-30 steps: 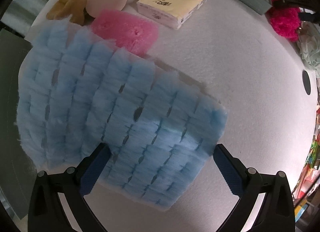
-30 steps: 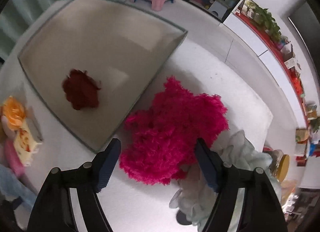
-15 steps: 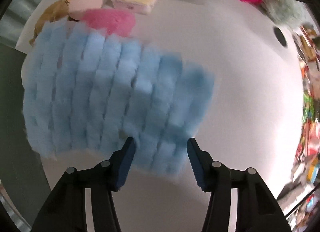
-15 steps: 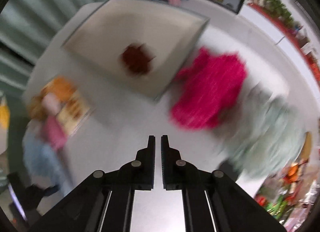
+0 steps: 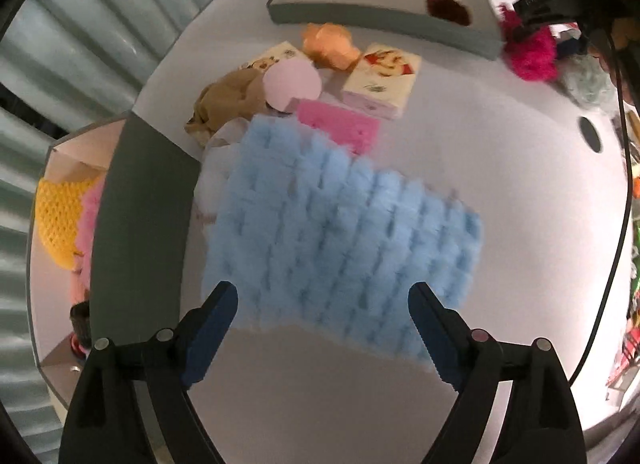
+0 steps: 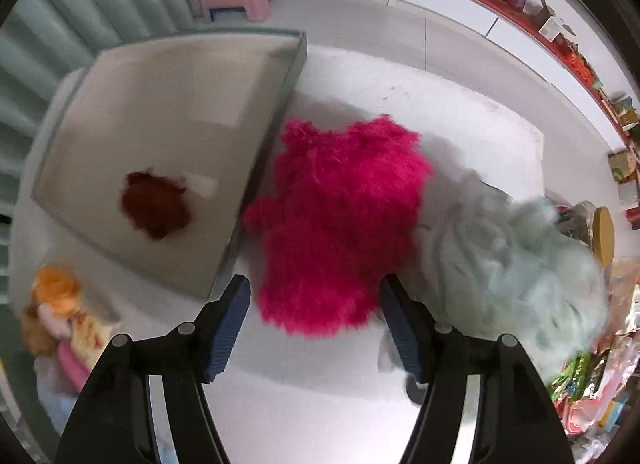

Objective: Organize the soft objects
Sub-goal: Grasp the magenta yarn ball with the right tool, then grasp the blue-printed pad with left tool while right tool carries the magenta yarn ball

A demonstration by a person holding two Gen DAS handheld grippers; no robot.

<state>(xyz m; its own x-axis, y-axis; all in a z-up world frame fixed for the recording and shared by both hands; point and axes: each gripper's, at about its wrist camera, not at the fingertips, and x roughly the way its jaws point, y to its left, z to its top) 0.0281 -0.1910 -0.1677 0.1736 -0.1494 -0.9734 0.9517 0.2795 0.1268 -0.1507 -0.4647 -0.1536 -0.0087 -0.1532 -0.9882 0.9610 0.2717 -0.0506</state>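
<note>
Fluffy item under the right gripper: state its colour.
Hot pink fluffy item, shown best in the right wrist view.

The right gripper (image 6: pixel 315 318) hangs over the white table (image 6: pixel 460 120), its jaws opening, with the near edge of the magenta fluffy cloth (image 6: pixel 340 220) between its fingertips, not pinched. Left of that cloth, touching it, is the grey tray (image 6: pixel 276 112) holding a dark red pompom (image 6: pixel 156 204); right of the cloth lies a pale green fluffy bundle (image 6: pixel 516 272).

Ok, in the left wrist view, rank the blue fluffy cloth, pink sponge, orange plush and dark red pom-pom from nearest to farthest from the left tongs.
1. Blue fluffy cloth, just ahead of the opening left tongs, not gripped.
2. Pink sponge, behind the cloth.
3. Orange plush, farther back, by the tissue packs.
4. Dark red pom-pom, in the far tray.
</note>
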